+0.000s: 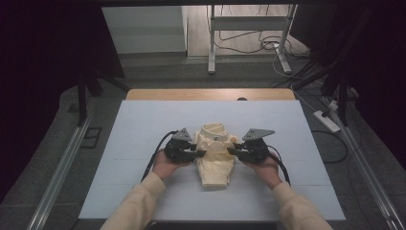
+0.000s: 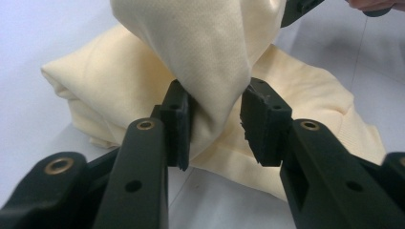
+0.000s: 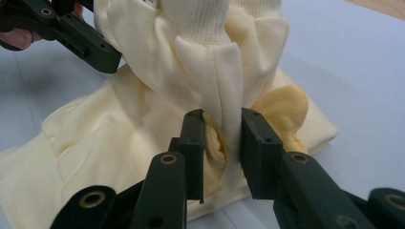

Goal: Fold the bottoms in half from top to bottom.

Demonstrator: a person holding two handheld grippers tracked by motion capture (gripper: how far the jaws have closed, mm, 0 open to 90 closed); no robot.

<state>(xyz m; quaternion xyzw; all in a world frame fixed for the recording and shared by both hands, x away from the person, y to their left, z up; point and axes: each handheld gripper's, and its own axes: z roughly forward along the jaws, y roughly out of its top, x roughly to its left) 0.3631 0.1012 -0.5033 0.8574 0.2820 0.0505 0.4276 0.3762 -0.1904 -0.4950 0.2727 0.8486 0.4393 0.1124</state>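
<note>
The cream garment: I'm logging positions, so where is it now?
In the high view the cream garment lies mid-table on the white sheet, between the left gripper and right gripper.

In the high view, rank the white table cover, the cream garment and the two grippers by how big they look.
1. white table cover
2. cream garment
3. left gripper and right gripper: they look alike, so no ranking between them.

Cream sleeves; black grippers (image 1: 201, 153) w/ brass rivets, grey plates, black cables.
</note>
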